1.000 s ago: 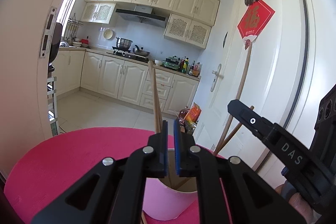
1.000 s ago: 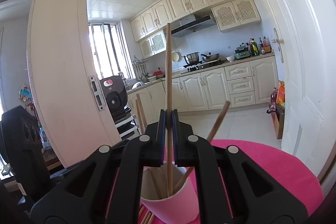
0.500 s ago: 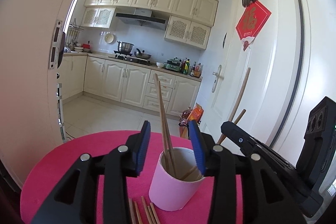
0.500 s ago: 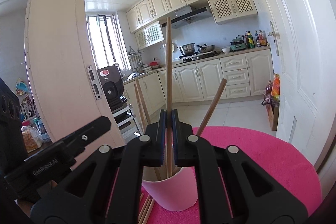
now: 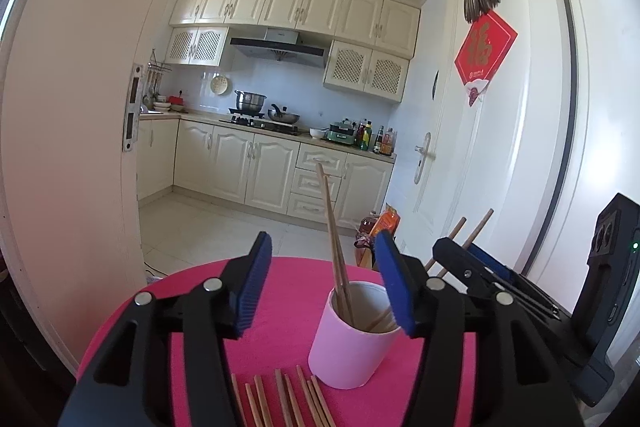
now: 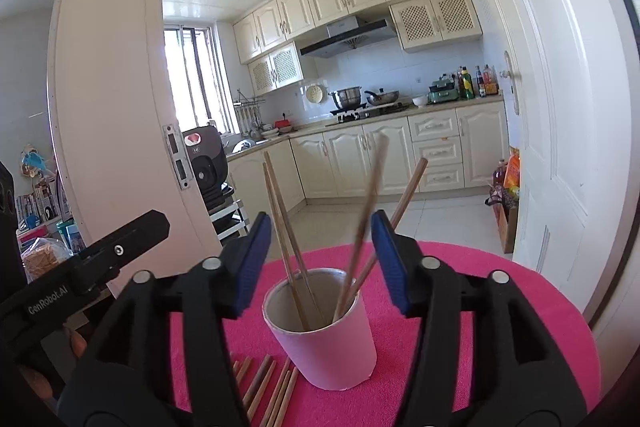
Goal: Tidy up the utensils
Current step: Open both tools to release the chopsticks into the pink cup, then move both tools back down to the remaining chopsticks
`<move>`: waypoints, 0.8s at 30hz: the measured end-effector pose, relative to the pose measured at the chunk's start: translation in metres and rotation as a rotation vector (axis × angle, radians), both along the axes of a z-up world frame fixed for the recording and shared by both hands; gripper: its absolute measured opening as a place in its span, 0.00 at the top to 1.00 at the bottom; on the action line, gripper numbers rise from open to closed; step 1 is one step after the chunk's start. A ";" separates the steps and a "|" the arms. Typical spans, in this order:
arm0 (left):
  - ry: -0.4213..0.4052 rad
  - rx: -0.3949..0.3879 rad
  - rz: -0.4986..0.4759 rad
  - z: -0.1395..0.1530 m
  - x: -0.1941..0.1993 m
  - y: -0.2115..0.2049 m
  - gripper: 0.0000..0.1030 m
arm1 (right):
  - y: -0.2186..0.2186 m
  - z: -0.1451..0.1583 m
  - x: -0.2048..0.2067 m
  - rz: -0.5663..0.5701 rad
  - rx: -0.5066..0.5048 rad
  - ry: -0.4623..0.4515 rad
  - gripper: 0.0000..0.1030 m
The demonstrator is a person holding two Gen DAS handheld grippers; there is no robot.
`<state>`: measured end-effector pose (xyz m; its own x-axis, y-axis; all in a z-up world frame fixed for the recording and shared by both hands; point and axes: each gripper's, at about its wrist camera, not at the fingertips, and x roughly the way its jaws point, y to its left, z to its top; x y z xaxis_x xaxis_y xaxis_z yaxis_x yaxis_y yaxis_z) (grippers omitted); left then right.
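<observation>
Cup: a pale pink cup (image 6: 326,343) stands upright on the pink round table (image 6: 500,291), near its middle; in the left wrist view it sits at about 5 o'clock from the picture's centre (image 5: 348,343), in the right wrist view at about 6 o'clock.
Cup contents: four wooden chopsticks (image 6: 286,239) stand in it. Two lean together toward 11 o'clock, resting on the left rim; two lean toward 1 o'clock against the right rim, and one of these is blurred.
Loose chopsticks: more chopsticks (image 5: 288,401) lie flat on the table just in front of the cup, at 7 o'clock from it, side by side in a rough row.
Left gripper: the left gripper (image 5: 332,287) has just been opening; its blue pads stand well apart with nothing pressed between them. The cup and its two left-leaning sticks show in the gap, beyond the fingertips.
Right gripper: the right gripper (image 6: 318,261) has just been opening too; its pads are apart, on either side of the cup's sticks as seen from its camera, touching none.
Surroundings: a white door (image 6: 560,131) at 3 o'clock, a kitchen with cream cabinets (image 5: 256,167) at 12 o'clock, a pot (image 6: 347,95) on the stove.
</observation>
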<state>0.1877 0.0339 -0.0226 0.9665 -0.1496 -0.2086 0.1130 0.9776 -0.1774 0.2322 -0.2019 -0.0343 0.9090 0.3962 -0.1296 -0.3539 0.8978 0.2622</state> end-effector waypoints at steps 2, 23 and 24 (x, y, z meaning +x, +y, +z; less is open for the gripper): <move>-0.003 0.004 0.008 0.003 -0.007 0.004 0.46 | -0.001 0.003 -0.004 -0.004 0.000 -0.005 0.46; 0.122 -0.020 0.033 0.009 -0.063 0.063 0.42 | -0.014 0.048 -0.070 -0.067 -0.066 -0.084 0.26; 0.151 -0.022 0.034 0.005 -0.063 0.067 0.42 | -0.013 0.050 -0.073 -0.061 -0.084 -0.076 0.26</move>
